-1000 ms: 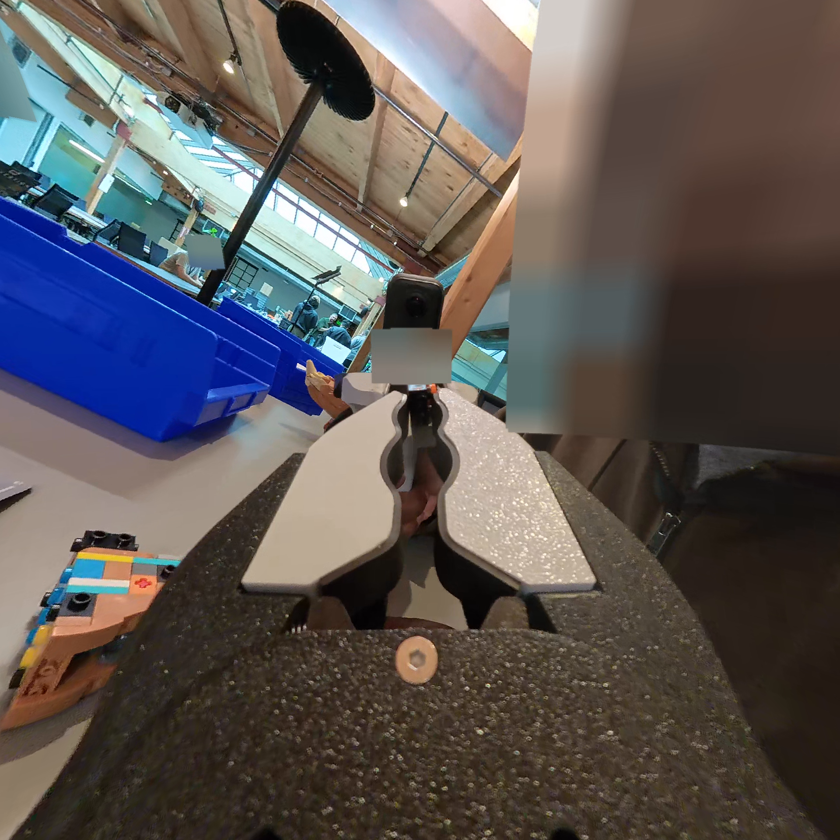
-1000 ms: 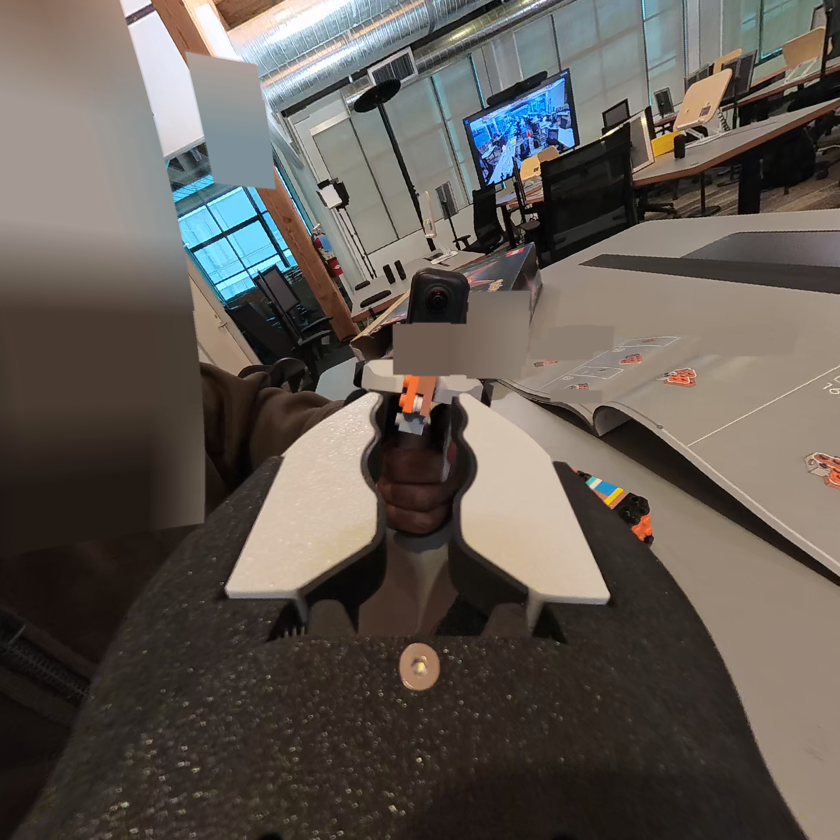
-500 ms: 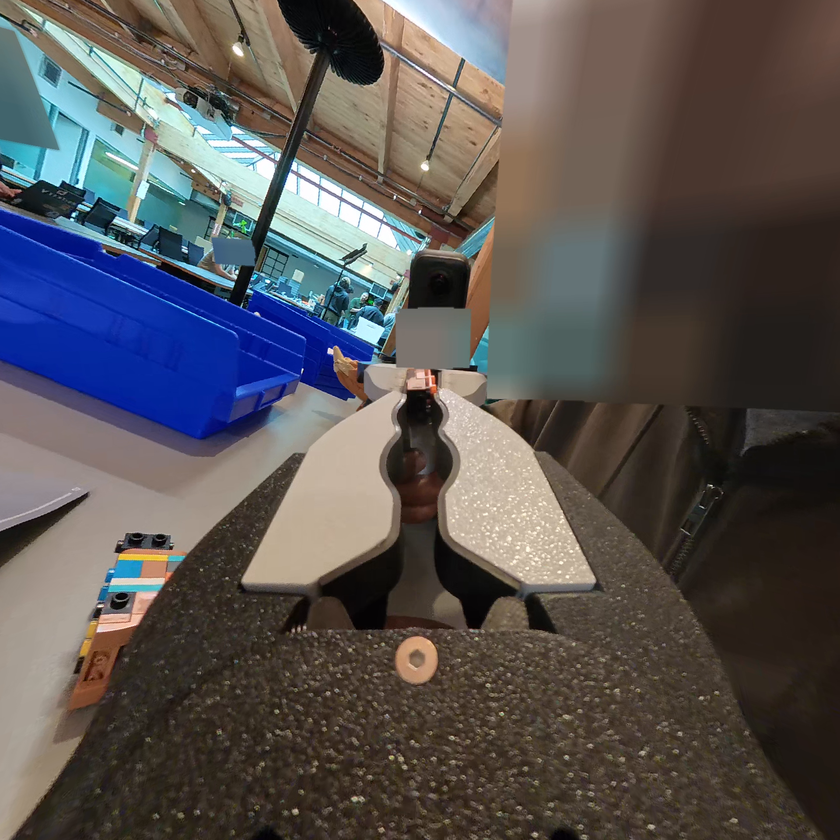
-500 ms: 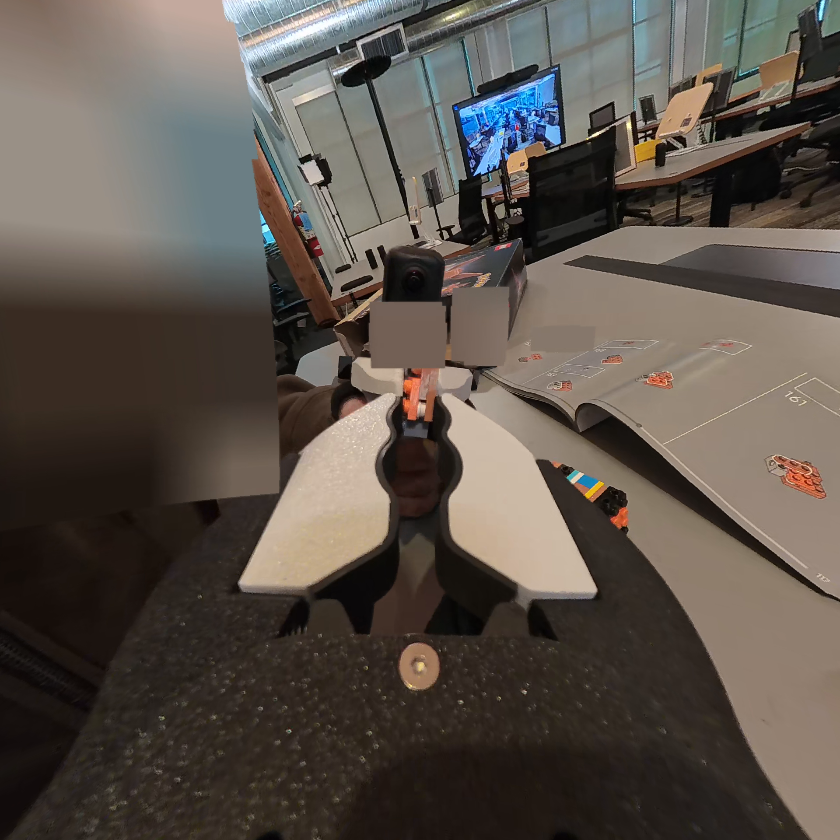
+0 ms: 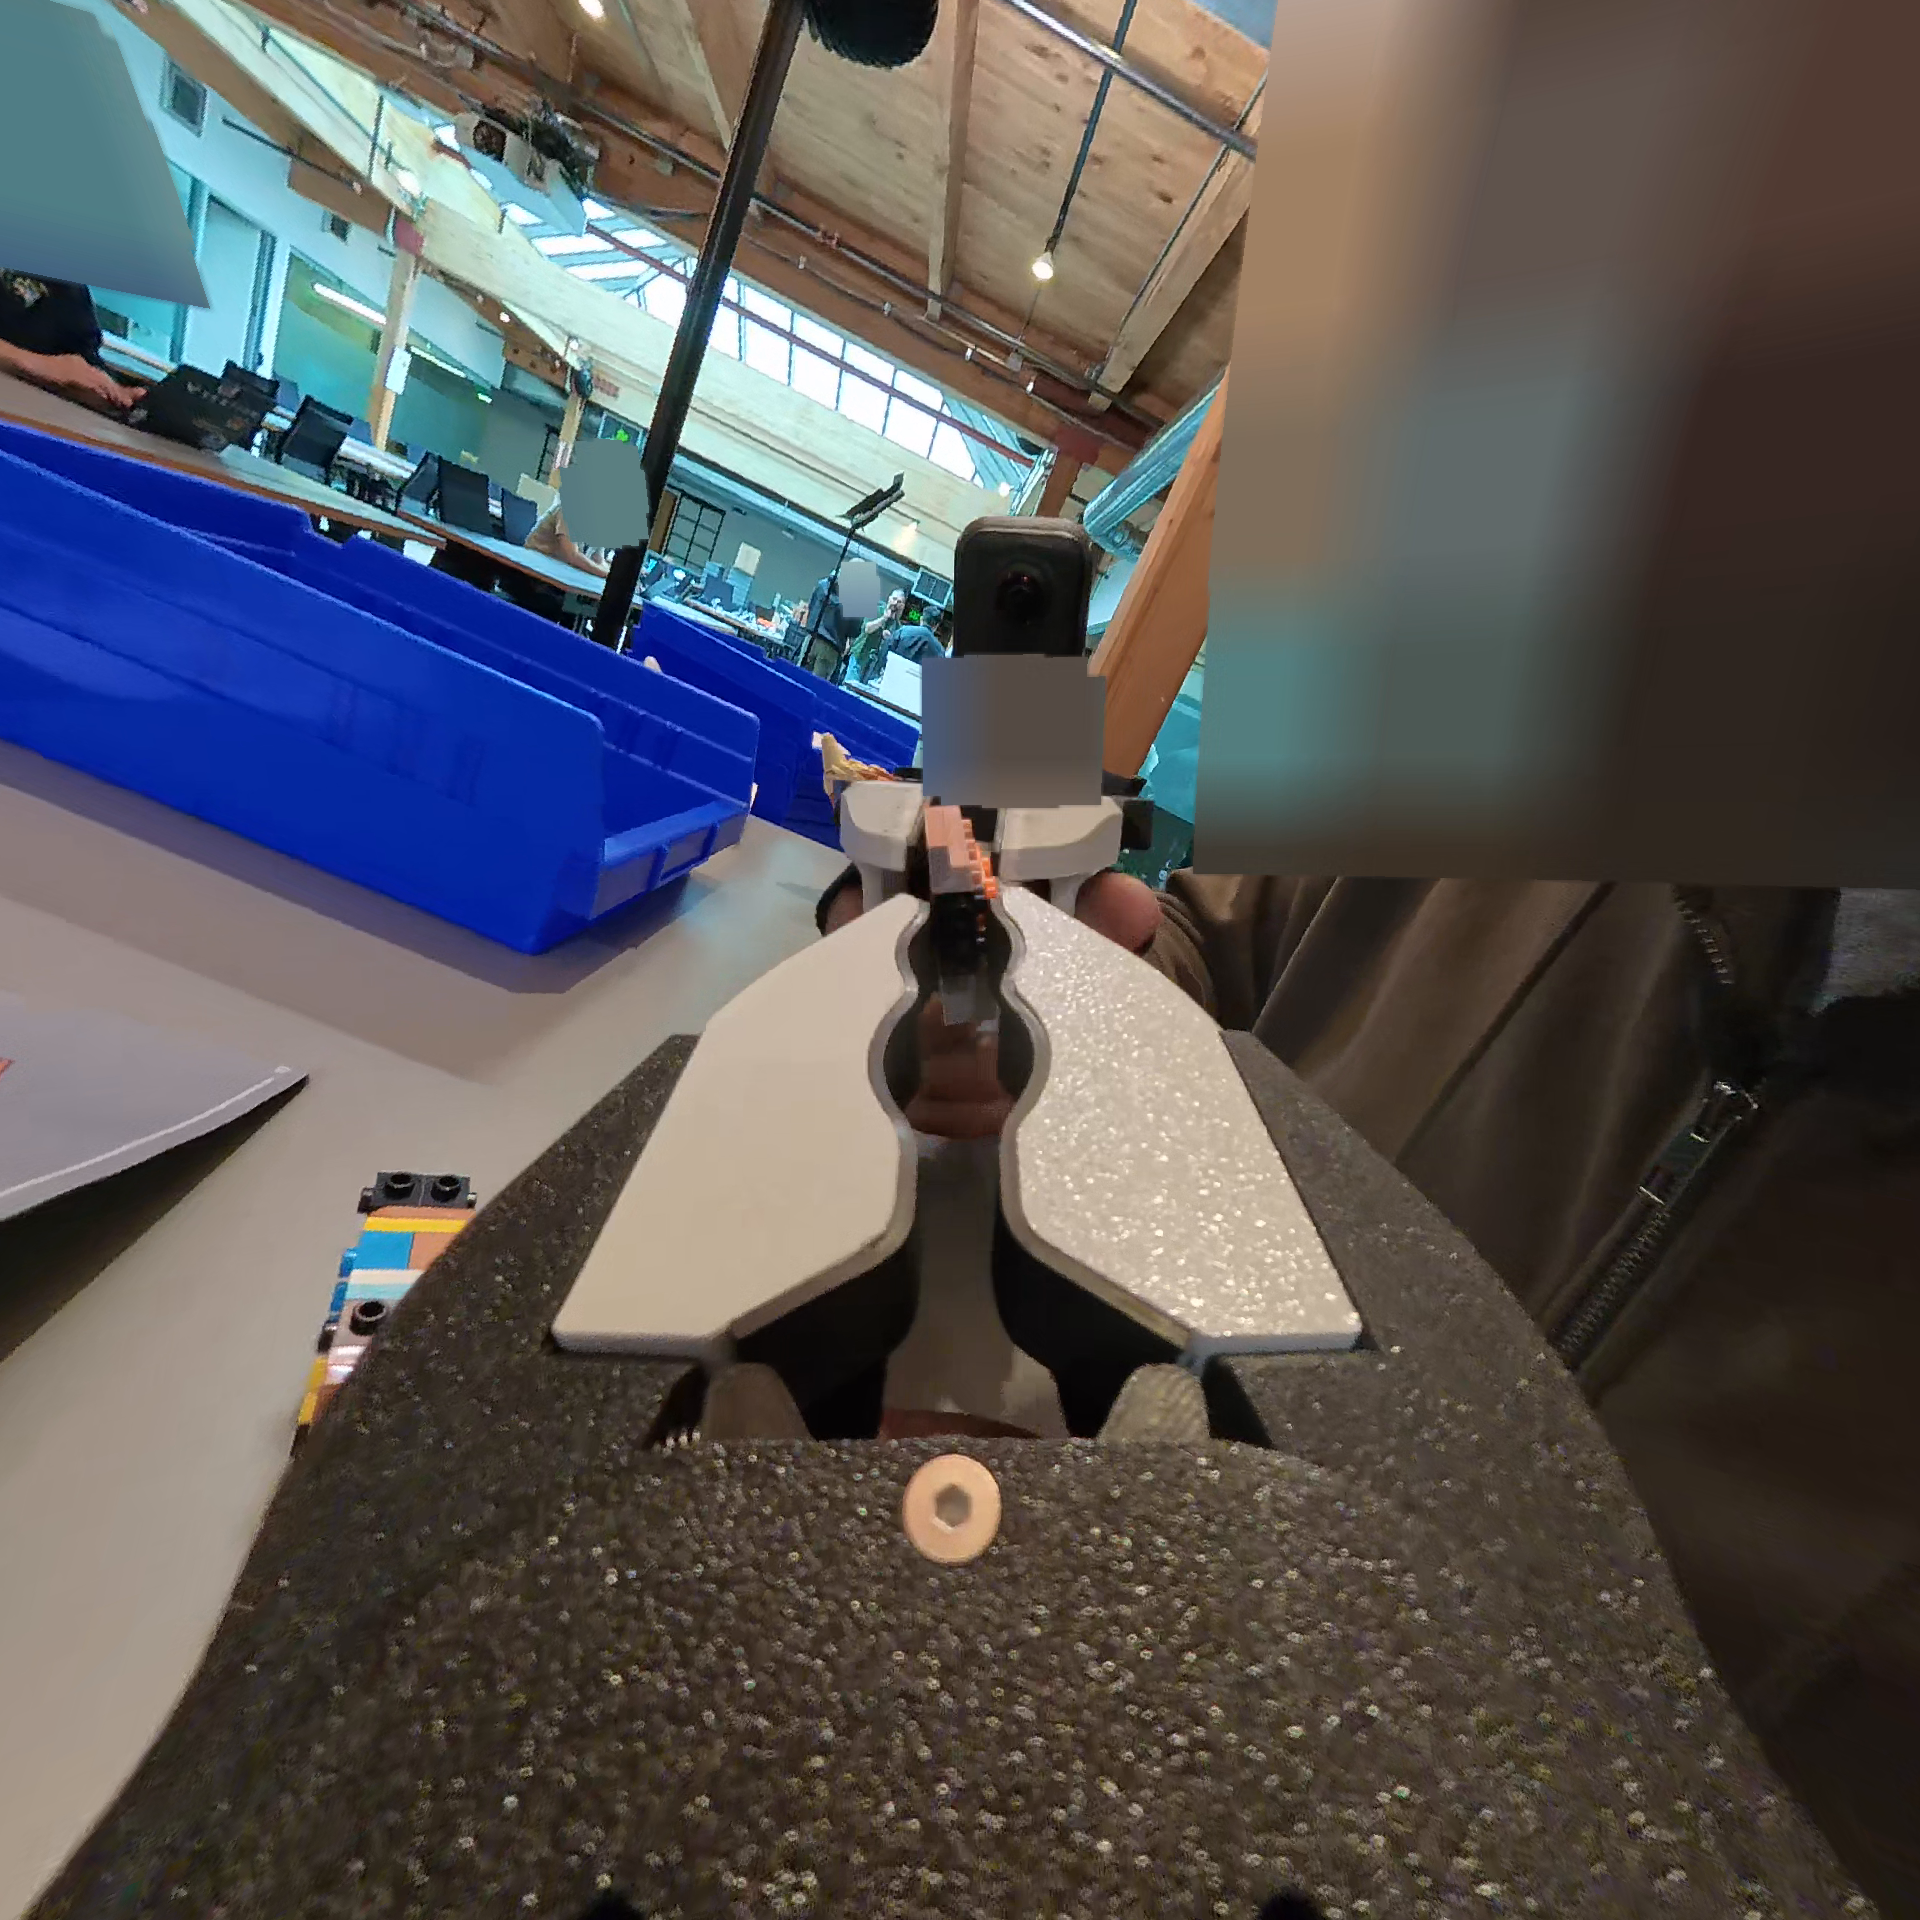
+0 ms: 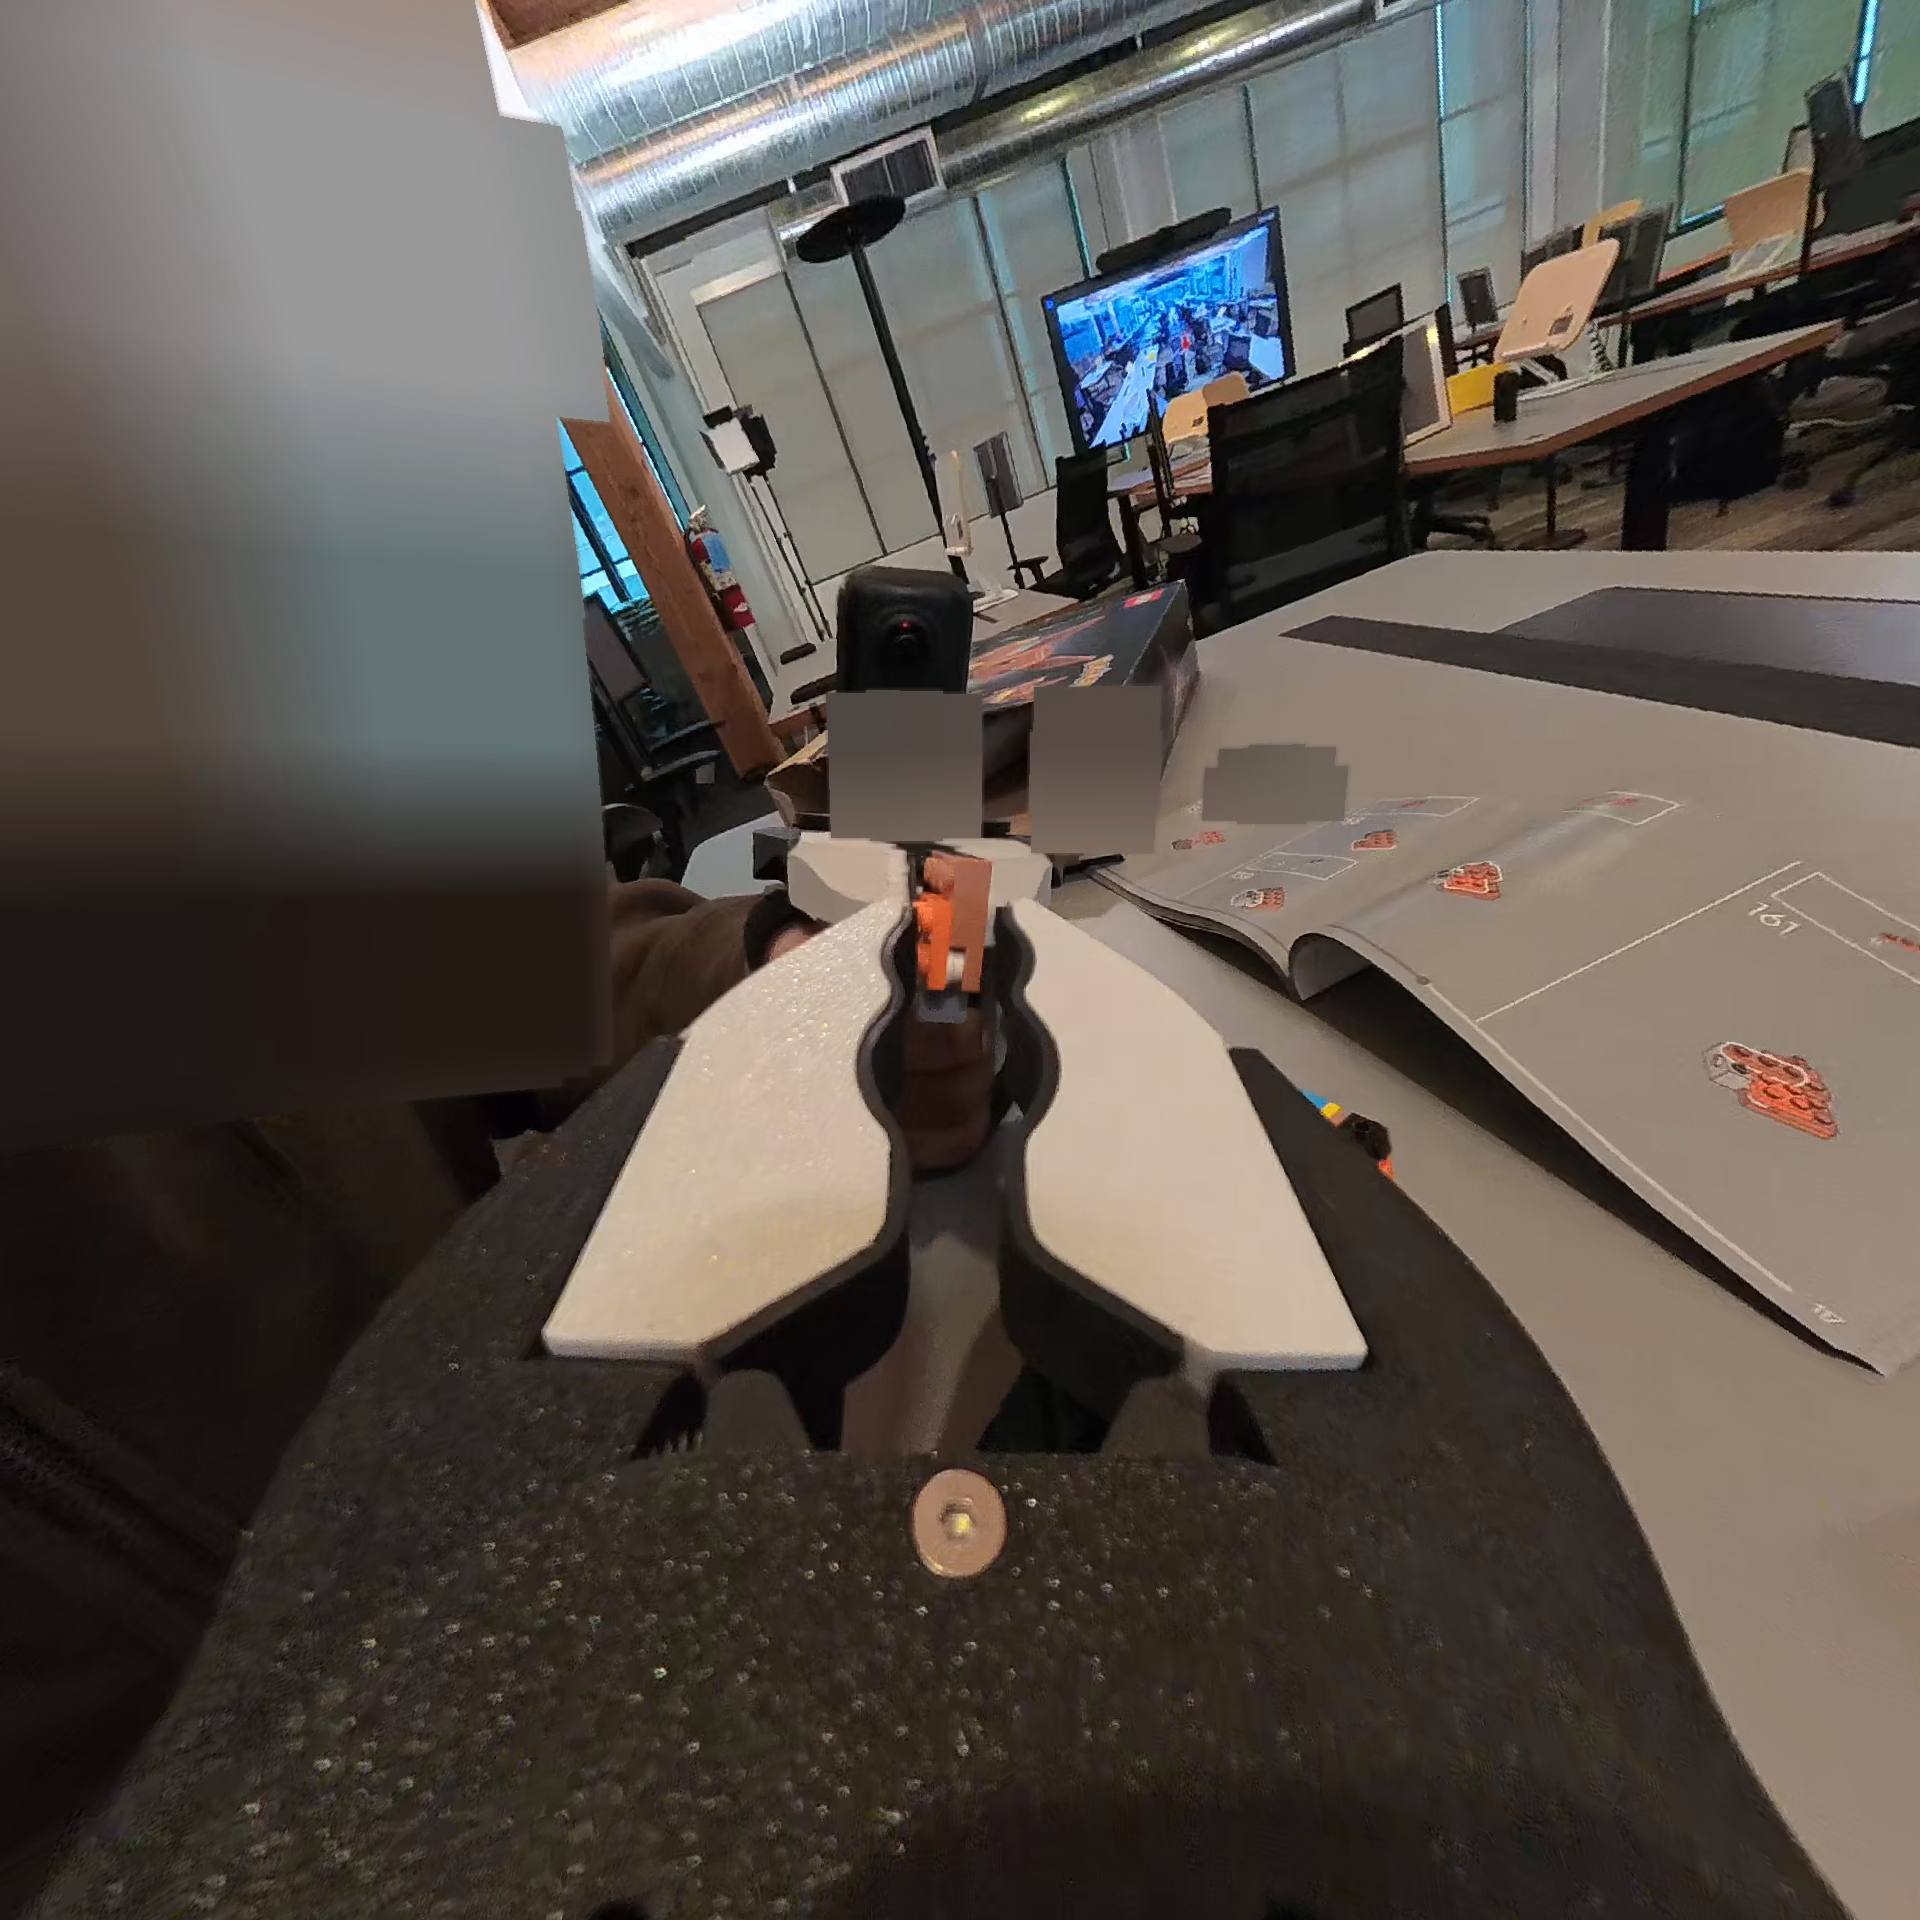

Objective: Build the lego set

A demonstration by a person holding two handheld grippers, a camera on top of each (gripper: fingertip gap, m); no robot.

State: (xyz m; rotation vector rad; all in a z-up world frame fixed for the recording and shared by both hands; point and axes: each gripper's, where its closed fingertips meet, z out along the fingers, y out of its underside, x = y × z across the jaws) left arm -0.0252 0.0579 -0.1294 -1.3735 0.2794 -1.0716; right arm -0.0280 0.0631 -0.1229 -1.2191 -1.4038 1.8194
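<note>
Two grippers met nose to nose above the grey table (image 5: 187, 1507), both pinching one small orange and tan brick cluster (image 6: 951, 925). The left gripper (image 5: 961, 920) and right gripper (image 6: 951, 930) each had fingers nearly closed on it. Pressing well probably meant squeezing straight and evenly. A larger multicoloured lego assembly (image 5: 390, 1262) lay on the table beside the open instruction booklet (image 6: 1558, 997).
</note>
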